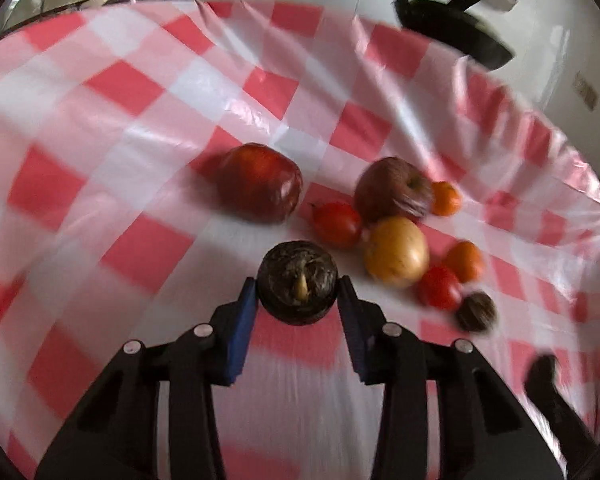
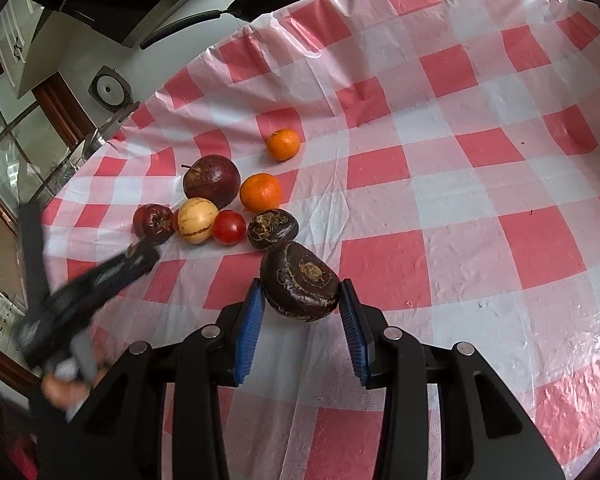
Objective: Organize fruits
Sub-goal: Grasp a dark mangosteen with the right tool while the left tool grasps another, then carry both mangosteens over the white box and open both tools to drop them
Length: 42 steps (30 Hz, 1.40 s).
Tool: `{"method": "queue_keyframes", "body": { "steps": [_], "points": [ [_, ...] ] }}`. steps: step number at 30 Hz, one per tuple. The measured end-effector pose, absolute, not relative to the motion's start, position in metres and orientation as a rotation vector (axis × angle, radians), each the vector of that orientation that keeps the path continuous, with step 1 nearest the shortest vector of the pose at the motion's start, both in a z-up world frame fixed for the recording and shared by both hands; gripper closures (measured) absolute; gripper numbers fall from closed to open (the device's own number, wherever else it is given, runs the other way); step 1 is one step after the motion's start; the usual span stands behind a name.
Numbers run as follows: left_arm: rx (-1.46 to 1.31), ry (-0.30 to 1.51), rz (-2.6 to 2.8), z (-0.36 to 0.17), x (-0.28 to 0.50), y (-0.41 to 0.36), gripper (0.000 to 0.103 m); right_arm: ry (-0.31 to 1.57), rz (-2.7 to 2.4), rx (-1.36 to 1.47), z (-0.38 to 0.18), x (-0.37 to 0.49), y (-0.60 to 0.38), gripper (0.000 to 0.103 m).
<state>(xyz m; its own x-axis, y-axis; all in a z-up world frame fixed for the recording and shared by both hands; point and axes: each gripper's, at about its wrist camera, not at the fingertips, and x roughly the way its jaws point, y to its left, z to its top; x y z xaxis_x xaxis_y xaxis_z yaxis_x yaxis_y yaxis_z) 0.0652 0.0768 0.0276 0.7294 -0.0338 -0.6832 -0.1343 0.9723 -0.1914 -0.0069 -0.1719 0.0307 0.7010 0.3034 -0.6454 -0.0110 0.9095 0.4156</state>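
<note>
My left gripper is shut on a dark brown round fruit, its blue pads pressed against both sides. Beyond it on the checked cloth lie a red apple, a darker apple, a yellow fruit, two tomatoes and two tangerines. My right gripper is shut on a second dark brown fruit, held tilted just above the cloth. A third dark fruit lies right in front of it. The left gripper shows blurred at the left of the right wrist view, near the red apple.
The red-and-white checked tablecloth covers a round table, its edge running behind the fruit. A black chair stands past that edge. A person's hand holds the left gripper. A window is at far left.
</note>
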Motion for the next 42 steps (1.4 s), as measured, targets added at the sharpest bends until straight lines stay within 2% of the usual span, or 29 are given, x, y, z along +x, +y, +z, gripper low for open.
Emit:
{"method": "queue_keyframes", "body": {
  "steps": [6,12,19,34,42],
  "points": [
    [-0.324,0.709,0.013,0.033,-0.018,0.089,0.062,0.777,0.18,0.402,0.031,-0.008,-0.172,0.064],
    [-0.35,0.696,0.017,0.029,-0.069,0.111,0.062,0.774,0.184,0.402,0.031,-0.007,-0.173,0.064],
    [-0.428,0.673,0.015,0.023,-0.088,0.133,0.062,0.775,0.187,0.402,0.032,-0.006,-0.173,0.064],
    [-0.436,0.649,-0.01,0.024,-0.091,0.131,0.062,0.769,0.181,0.4,0.032,-0.008,-0.172,0.064],
    [-0.492,0.669,-0.011,0.022,-0.115,0.141,0.062,0.798,0.325,0.385,0.044,-0.06,-0.13,0.064]
  ]
}}
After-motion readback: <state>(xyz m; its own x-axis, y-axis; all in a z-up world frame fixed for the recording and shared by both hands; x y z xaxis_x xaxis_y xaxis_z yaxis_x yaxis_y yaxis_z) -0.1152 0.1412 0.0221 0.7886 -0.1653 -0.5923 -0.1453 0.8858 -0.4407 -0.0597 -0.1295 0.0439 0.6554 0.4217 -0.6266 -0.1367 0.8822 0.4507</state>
